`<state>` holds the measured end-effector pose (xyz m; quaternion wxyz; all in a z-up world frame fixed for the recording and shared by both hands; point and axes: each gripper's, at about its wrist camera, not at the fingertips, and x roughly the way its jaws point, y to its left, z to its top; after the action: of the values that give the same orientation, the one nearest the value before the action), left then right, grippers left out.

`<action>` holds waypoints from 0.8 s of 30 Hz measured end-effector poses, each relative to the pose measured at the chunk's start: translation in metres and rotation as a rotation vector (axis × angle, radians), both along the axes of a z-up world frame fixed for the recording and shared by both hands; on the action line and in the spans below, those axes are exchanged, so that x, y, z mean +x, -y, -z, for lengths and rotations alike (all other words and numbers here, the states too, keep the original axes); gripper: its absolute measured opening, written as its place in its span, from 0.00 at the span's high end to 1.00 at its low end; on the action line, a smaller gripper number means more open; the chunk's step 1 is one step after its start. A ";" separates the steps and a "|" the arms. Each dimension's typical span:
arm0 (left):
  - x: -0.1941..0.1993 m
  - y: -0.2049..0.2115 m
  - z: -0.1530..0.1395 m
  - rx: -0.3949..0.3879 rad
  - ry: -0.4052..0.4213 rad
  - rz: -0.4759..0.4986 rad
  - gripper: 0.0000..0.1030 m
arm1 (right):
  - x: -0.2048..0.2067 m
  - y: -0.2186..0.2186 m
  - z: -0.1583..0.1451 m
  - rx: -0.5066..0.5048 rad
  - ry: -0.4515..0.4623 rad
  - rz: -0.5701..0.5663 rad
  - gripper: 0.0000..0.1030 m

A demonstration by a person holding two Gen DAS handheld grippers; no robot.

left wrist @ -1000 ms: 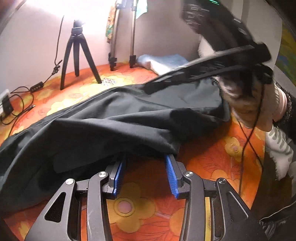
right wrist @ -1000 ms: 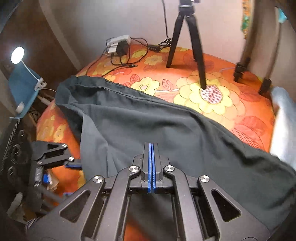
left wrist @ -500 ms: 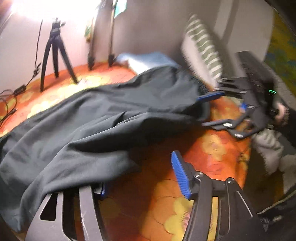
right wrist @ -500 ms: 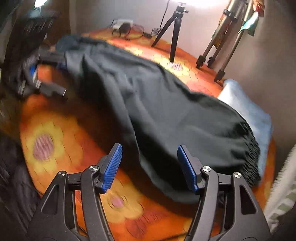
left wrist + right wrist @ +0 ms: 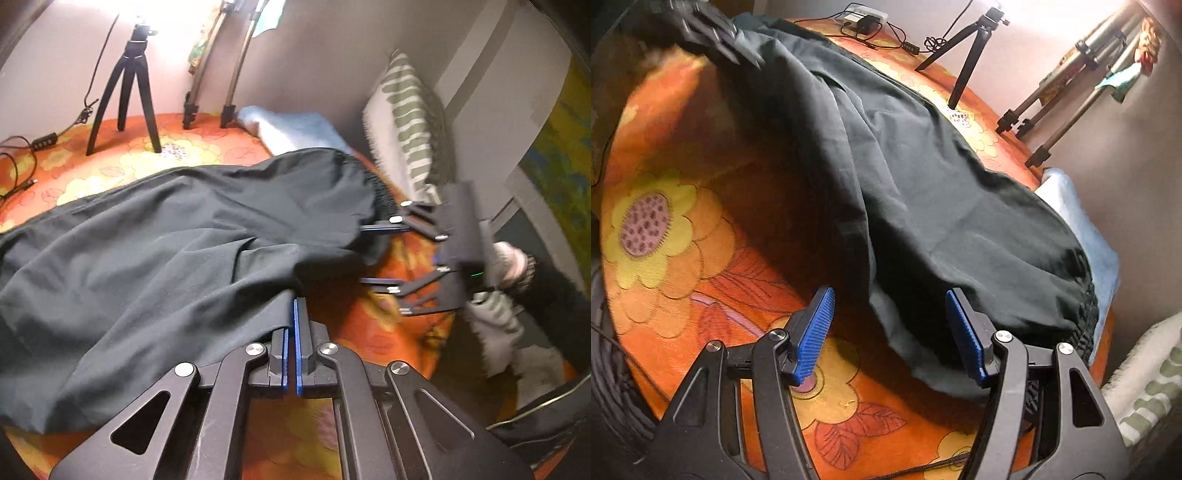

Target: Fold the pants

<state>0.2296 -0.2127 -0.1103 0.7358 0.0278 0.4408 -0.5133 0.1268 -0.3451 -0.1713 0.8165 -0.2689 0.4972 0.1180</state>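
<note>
Left hand-held gripper: its jaws have just closed, and the blue pads meet on a fold at the near edge of the dark pants, pinching the cloth. In the right wrist view this same tool appears only as a dark blur at the upper left, at the far end of the garment.

The pants lie spread lengthwise across a bed covered in an orange sheet printed with large yellow flowers. The cloth is wrinkled. One end lies by the left hand-held gripper; the gathered elastic waistband lies at the other end, just beside a pale blue folded cloth set against the wall.

Right hand-held gripper: its jaws stand wide apart, and nothing is gripped. They straddle the near corner of the pants beside the waistband, one blue pad over bare sheet and the other at the cloth's edge; whether that pad touches the cloth cannot be told. The left wrist view shows this tool at the right, blurred, with a person's hand behind it.

Background: a small black tripod stands on the bed, the legs of a larger stand beside it, cables and a power adapter at the far left, and a green-striped pillow against the wall. No container is in view.
</note>
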 end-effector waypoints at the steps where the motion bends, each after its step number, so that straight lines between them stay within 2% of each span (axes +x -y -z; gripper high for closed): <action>1: -0.001 0.000 -0.002 -0.004 -0.010 -0.002 0.99 | 0.001 -0.001 0.002 -0.011 0.000 0.001 0.37; 2: -0.002 0.001 -0.003 -0.005 -0.014 0.004 0.99 | 0.002 -0.002 0.004 -0.019 0.002 0.003 0.42; 3: -0.005 0.002 -0.003 0.003 -0.005 0.006 0.99 | 0.003 -0.004 0.007 -0.034 -0.002 0.006 0.62; 4: -0.006 0.002 -0.002 0.002 -0.017 0.006 0.99 | 0.006 -0.005 0.009 -0.051 -0.010 0.013 0.74; 5: -0.006 0.002 -0.001 -0.016 -0.049 0.007 0.99 | 0.008 -0.005 0.011 -0.075 -0.013 0.023 0.92; 6: -0.008 0.001 0.001 -0.025 -0.076 0.012 0.99 | 0.008 -0.006 0.010 -0.088 -0.005 0.025 0.93; 12: -0.039 -0.002 0.031 0.065 -0.145 0.090 0.99 | -0.004 -0.002 -0.009 -0.111 0.018 0.015 0.93; 16: -0.047 -0.010 0.043 0.098 -0.134 0.083 0.99 | -0.005 0.000 -0.003 -0.170 0.008 0.020 0.93; 18: -0.052 -0.018 0.037 0.118 -0.060 0.058 0.99 | -0.006 0.000 -0.002 -0.178 0.000 0.020 0.93; 20: -0.056 -0.024 0.031 0.131 0.008 0.028 0.98 | -0.008 0.008 -0.009 -0.132 0.003 0.040 0.92; 22: -0.060 -0.025 0.026 0.157 0.087 0.000 0.87 | -0.012 0.023 -0.023 -0.029 0.017 0.107 0.79; 23: -0.062 -0.022 0.024 0.159 0.117 -0.006 0.74 | -0.015 0.035 -0.032 0.044 0.034 0.160 0.67; 24: -0.060 -0.019 0.025 0.157 0.125 -0.003 0.65 | -0.020 0.046 -0.040 0.101 0.051 0.209 0.57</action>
<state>0.1699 -0.1932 -0.1348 0.7583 0.1169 0.4328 -0.4733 0.1073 -0.3913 -0.1316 0.8493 -0.1769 0.4949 0.0500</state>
